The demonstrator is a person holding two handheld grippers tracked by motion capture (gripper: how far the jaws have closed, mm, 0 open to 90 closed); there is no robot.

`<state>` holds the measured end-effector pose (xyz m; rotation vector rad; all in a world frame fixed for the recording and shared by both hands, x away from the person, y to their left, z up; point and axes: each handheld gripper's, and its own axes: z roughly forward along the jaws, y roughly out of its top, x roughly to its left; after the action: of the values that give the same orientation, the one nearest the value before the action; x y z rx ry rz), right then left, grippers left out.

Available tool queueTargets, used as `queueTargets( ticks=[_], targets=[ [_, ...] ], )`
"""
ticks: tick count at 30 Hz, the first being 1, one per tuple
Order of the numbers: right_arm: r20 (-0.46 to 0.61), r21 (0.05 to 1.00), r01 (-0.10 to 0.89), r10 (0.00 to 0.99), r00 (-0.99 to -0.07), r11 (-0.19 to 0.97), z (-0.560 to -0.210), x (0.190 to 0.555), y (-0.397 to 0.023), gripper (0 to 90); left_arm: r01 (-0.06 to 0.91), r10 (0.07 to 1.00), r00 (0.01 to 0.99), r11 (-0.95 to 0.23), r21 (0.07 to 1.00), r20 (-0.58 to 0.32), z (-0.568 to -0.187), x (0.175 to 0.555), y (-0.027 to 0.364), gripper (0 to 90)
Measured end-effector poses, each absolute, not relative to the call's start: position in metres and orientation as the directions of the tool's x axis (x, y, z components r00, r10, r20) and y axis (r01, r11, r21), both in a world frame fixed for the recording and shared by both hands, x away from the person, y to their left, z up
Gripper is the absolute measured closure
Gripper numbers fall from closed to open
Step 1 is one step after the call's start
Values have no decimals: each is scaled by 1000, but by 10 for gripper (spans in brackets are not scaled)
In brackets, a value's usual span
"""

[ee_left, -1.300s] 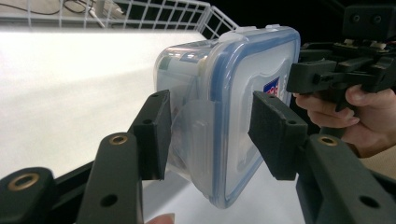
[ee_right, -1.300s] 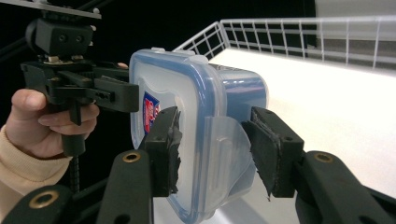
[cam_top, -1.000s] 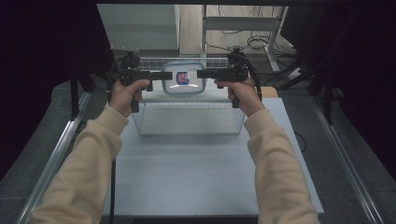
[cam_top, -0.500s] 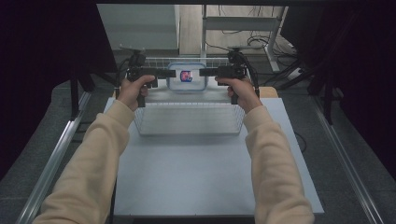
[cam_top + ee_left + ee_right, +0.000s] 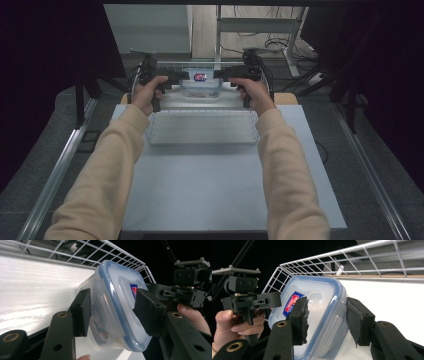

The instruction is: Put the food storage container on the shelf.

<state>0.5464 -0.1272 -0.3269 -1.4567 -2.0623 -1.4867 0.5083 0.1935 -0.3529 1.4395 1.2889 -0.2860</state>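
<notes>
Container (image 5: 200, 84) clamped between both grippers above wire basket (image 5: 202, 127).

A white wire basket (image 5: 200, 127) sits on the pale table (image 5: 220, 190).

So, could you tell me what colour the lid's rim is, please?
Blue, on the clear lid; clearest in the left gripper view.

We look down on a pale blue-grey table (image 5: 220, 195) with grey carpeted floor (image 5: 42, 130) on both sides. Metal rails (image 5: 55, 170) run along the table's left and right edges. Black curtains (image 5: 47, 45) close in both sides of the room. Beyond the table we see a pale wooden floor, a grey desk frame (image 5: 260, 25) and loose cables (image 5: 252, 35).
</notes>
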Motion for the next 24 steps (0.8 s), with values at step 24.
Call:
queueTargets(
  ticks=[24],
  targets=[
    [372,822,555,618,-693,128,-316,444,-149,281,504,747,567,19,864,-348,-337,380,191,234]
  ],
)
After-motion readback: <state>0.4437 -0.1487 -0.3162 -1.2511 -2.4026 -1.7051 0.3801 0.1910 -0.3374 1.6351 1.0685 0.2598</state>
